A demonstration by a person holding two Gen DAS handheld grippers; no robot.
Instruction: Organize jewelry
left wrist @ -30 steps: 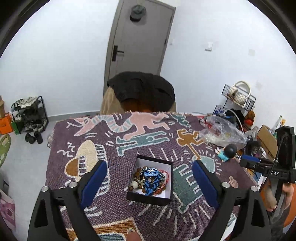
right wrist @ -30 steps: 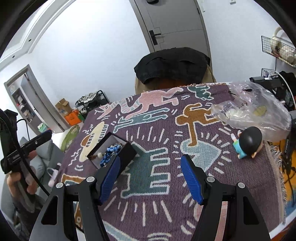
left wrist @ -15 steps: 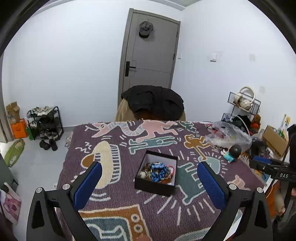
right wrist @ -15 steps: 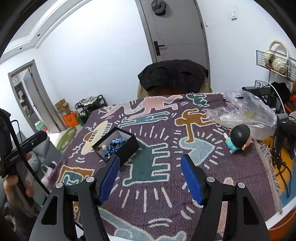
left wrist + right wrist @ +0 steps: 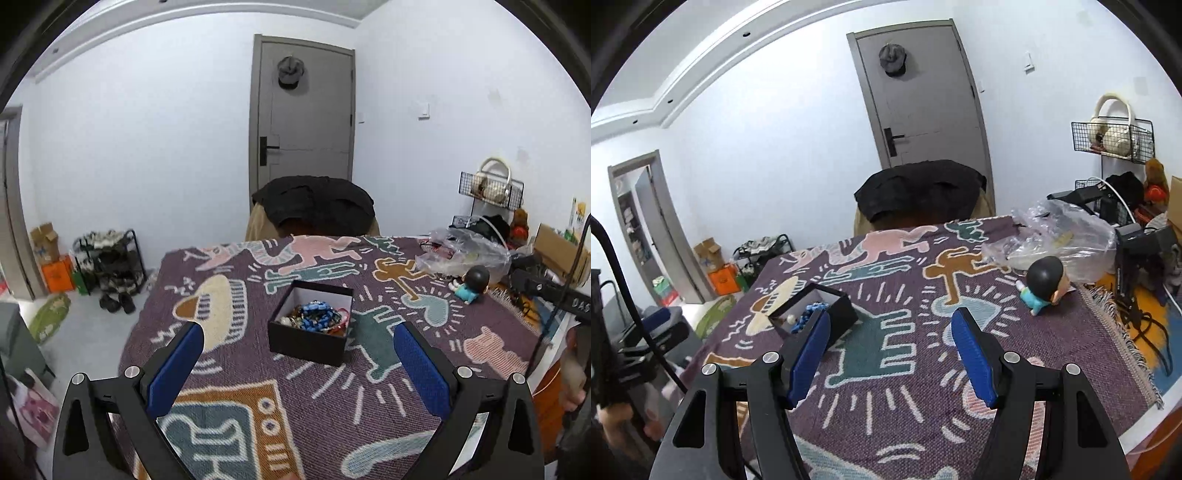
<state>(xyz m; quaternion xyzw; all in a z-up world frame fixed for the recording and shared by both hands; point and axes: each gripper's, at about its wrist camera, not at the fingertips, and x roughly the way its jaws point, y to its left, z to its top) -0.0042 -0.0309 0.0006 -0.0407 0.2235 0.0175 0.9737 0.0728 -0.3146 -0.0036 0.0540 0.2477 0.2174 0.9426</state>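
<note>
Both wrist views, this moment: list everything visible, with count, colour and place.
jewelry box: 1, black, open, mid-cloth
jewelry: tangled heap, blue, gold, red, inside box
tablecloth: 1, purple with figures, covers table
figurine: 1, black head, teal body, right of cloth
plastic bag: 1, clear, behind figurine
chair: 1, tan, black garment over it, far edge
door: 1, grey, cap hung on it
left gripper: blue pads, open, empty
right gripper: blue pads, open, empty
</note>
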